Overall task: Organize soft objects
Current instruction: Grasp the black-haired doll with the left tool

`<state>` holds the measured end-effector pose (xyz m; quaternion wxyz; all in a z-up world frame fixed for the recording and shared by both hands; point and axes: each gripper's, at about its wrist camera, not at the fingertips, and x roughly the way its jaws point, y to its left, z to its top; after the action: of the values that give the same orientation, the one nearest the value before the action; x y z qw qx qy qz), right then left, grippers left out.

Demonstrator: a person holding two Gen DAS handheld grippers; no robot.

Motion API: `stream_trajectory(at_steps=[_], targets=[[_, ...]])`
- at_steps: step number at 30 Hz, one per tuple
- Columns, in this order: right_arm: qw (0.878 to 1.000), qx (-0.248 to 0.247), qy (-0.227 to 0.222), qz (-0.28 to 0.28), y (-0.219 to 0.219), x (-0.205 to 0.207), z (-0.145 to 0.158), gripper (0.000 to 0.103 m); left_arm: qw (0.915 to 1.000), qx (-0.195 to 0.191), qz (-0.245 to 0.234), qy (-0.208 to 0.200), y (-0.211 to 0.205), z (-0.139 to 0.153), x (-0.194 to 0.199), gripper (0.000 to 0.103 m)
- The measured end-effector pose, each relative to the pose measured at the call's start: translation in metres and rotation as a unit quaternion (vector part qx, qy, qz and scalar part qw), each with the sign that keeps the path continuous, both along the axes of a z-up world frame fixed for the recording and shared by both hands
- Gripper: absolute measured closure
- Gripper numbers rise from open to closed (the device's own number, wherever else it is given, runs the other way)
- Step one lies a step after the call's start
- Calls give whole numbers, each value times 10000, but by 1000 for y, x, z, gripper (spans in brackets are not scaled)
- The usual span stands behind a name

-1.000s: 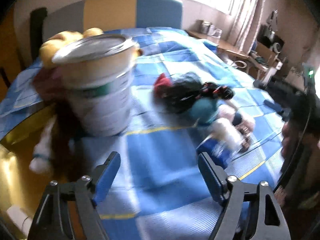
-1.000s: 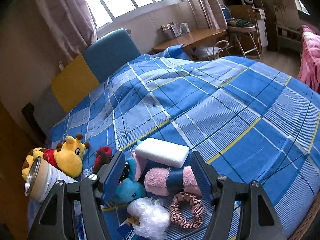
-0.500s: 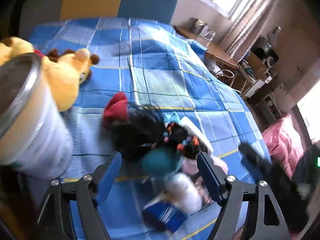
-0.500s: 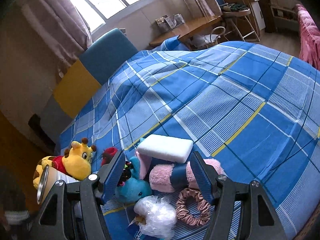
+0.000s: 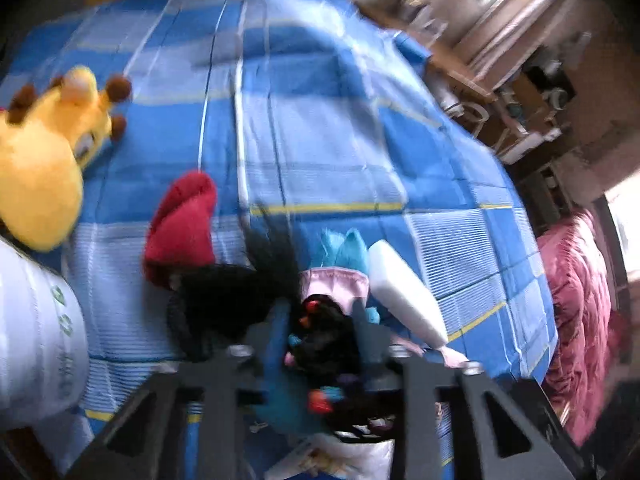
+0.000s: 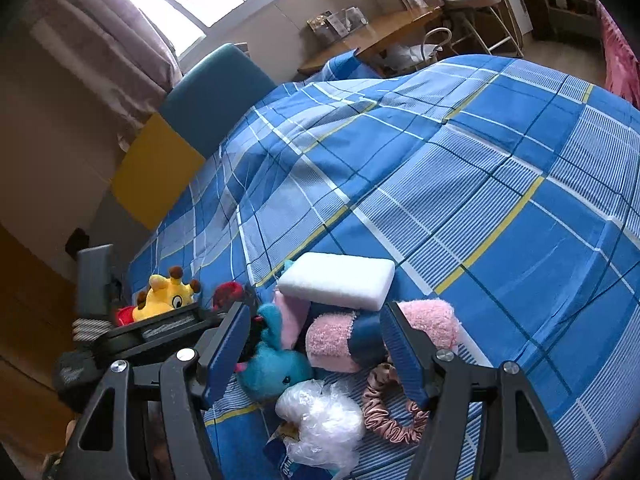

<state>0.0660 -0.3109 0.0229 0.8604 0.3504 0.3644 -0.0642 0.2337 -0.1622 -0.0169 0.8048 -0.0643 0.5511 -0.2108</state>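
A pile of soft things lies on the blue checked bed: a black fluffy toy with coloured beads (image 5: 320, 320), a red plush piece (image 5: 184, 224), a white sponge (image 6: 336, 280), a blue plush animal (image 6: 276, 364), a pink rolled towel (image 6: 428, 320), a pink scrunchie (image 6: 388, 412) and a crumpled clear bag (image 6: 320, 416). My left gripper (image 5: 322, 334) points down into the pile, its jaws closed tight on the black fluffy toy. My right gripper (image 6: 316, 344) hovers open above the towel and blue plush, holding nothing. A yellow giraffe plush (image 5: 44, 168) lies to the left.
A white tin (image 5: 36, 344) stands at the pile's left, near the bed's edge. The blue and yellow headboard (image 6: 180, 136) is behind. A wooden desk (image 6: 372, 36) and a chair stand past the bed, and a pink blanket (image 5: 580, 300) lies on the right.
My left gripper swung from the tin across to the pile, came down over the black fluffy toy, and its jaws went from wide apart to closed. The right gripper has stayed put, open.
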Motion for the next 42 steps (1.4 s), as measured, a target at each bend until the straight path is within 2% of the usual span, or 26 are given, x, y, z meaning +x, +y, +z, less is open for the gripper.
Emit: stream_trajectory(at_steps=[2, 3, 6, 10, 15, 17, 20, 21, 22, 24, 30, 35, 38, 39, 42], targets=[[10000, 9, 6, -10, 0, 0, 0, 35, 9996, -101, -50, -241, 14, 16, -11, 88], [10000, 5, 6, -15, 0, 0, 0, 35, 9991, -178, -134, -349, 20, 22, -17, 92], [10000, -2, 18, -5, 0, 0, -1, 35, 9970, 12, -406, -660, 40, 32, -44, 94], [10000, -11, 57, -59, -1, -1, -2, 35, 9975, 230, -441, -510, 73, 14, -79, 95], [9998, -77, 180, -41, 1, 1, -4, 35, 9993, 246, -198, -182, 120, -15, -124, 95], [9997, -108, 216, -34, 2, 2, -4, 35, 9994, 247, -159, -190, 131, -19, -138, 95], [9995, -119, 290, -45, 2, 2, -6, 35, 9994, 228, -94, -259, 145, -19, -160, 89], [9994, -123, 306, -42, 2, 2, -7, 35, 9990, 276, -86, -353, 148, -17, -166, 79], [9994, -138, 321, -36, 2, 3, -7, 35, 9984, 349, -78, -432, 148, -16, -169, 62], [9993, -159, 335, -21, 3, 3, -7, 35, 9973, 443, -52, -585, 149, -15, -175, 49], [9989, -147, 445, 71, 6, 5, -11, 35, 9914, 772, -485, -937, 121, -23, -174, 49], [9982, -90, 453, 383, 13, 11, -13, 35, 9882, 1030, -475, -1027, 104, -38, -156, 49], [9963, 51, 407, 761, 22, 16, -13, 35, 9898, 1168, -464, -665, 104, -61, -150, 49], [9941, 137, 366, 1009, 29, 19, -13, 35, 9894, 1100, -397, -857, 106, -63, -152, 49], [9845, 107, 326, 1717, 51, 28, -10, 35, 9904, 1012, -216, -921, 110, -65, -155, 50]])
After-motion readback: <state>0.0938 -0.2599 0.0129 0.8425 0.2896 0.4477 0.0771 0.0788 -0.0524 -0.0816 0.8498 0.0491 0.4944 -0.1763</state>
